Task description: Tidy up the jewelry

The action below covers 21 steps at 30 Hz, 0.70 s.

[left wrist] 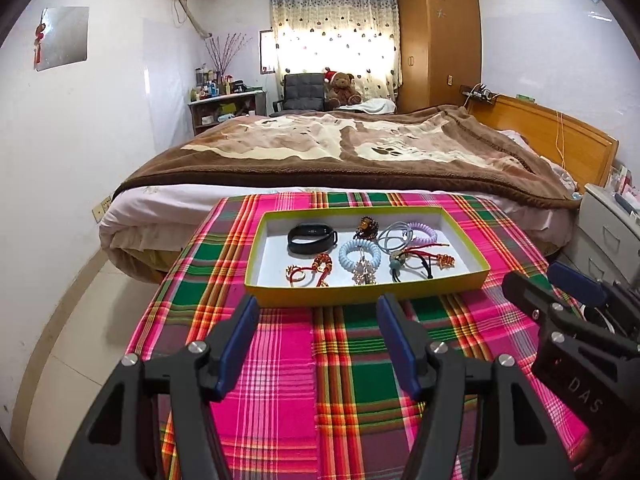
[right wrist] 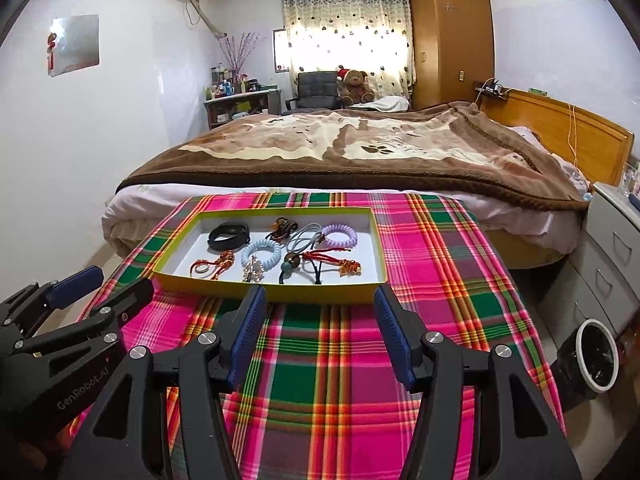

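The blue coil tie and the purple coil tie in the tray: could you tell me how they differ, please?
The blue coil tie is pale blue and looks thicker and wider; the purple coil tie is lilac and slimmer. The blue one lies near the tray's middle, with a silvery charm piece partly over it; the purple one lies farther back and to the right, overlapped by a grey cord loop. Both are spiral rings lying flat on the white floor of the tray.

Colours and patterns on the plaid-covered table.
Tablecloth [left wrist: 280, 360]: pink, green, red and orange plaid. Tray [left wrist: 360, 294]: yellow-green walls, white floor. Within it, toward the far left corner, a black band [left wrist: 312, 239]; centre, a pale blue coil tie [left wrist: 359, 256]; toward the far right corner, a lilac coil tie [left wrist: 424, 234]. Gripper pads [left wrist: 238, 344]: dark blue on black arms.
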Each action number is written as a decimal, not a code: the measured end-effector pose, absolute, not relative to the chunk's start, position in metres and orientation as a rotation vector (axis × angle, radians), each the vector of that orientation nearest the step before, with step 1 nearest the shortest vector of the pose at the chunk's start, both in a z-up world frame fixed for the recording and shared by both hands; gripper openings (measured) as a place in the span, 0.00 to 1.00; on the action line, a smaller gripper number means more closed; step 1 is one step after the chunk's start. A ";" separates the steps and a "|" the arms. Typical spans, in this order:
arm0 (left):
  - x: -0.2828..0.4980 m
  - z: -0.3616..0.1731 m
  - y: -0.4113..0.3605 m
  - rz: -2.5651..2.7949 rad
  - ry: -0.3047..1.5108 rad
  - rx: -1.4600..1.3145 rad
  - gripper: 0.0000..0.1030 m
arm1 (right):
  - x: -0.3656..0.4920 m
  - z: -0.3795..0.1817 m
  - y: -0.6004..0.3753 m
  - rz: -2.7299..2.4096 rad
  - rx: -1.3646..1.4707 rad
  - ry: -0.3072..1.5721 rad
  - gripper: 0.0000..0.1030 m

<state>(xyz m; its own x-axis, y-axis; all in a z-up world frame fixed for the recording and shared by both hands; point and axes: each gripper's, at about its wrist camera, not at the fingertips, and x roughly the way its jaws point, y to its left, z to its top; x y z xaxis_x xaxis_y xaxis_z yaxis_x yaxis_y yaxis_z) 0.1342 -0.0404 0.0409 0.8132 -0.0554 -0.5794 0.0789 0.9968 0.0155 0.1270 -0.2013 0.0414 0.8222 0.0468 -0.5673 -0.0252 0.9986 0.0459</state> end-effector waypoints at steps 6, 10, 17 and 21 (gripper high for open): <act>0.136 0.037 -0.044 -0.076 0.634 0.045 0.62 | 0.127 0.039 -0.202 0.036 0.033 0.601 0.55; 0.135 0.036 -0.046 -0.075 0.633 0.056 0.62 | 0.128 0.037 -0.202 0.036 0.042 0.606 0.55; 0.136 0.034 -0.047 -0.073 0.642 0.056 0.62 | 0.129 0.032 -0.202 0.043 0.040 0.615 0.55; 0.136 0.032 -0.049 -0.065 0.651 0.070 0.62 | 0.129 0.031 -0.201 0.044 0.042 0.616 0.55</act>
<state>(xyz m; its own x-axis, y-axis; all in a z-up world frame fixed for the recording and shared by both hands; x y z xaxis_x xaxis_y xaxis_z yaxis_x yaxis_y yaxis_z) 0.1361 -0.0490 0.0320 0.7935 -0.0385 -0.6074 0.0826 0.9956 0.0447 0.1292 -0.2012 0.0311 0.8153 0.0534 -0.5766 -0.0282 0.9982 0.0525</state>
